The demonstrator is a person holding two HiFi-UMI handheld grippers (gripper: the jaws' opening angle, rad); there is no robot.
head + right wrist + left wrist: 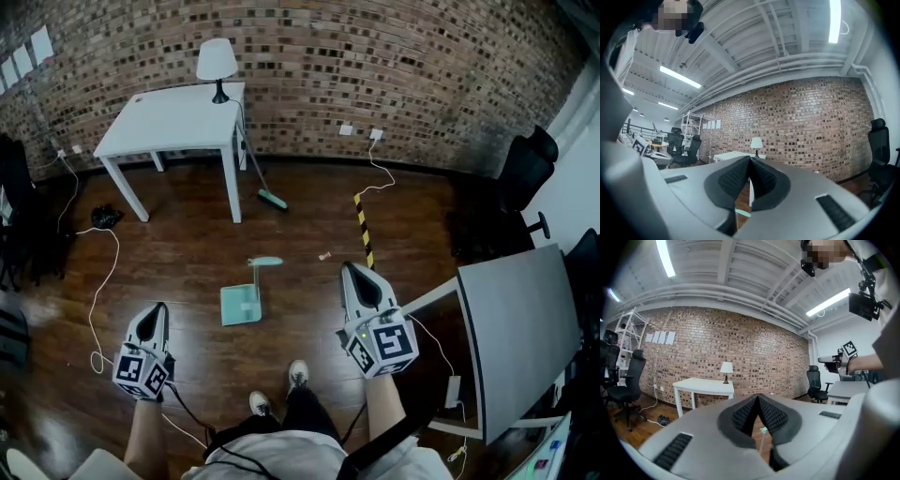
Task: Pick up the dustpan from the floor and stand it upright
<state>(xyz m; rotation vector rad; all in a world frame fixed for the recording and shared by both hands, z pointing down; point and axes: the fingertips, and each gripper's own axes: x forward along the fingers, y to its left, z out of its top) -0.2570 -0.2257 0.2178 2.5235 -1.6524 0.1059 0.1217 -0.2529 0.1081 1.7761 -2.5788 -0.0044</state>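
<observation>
A mint-green dustpan stands upright on the dark wooden floor, its handle rising from the pan, ahead of the person's shoes. A sliver of that handle shows through the left gripper view's jaw gap, and a green bit of the dustpan shows low in the right gripper view. My left gripper is held up at the left, shut and empty. My right gripper is held up at the right, also shut and empty. Both point level towards the brick wall, well apart from the dustpan.
A white table with a lamp stands by the brick wall; a green broom leans at its right leg. White cables trail on the floor at left. A grey desk and black chairs are at right. Yellow-black tape marks the floor.
</observation>
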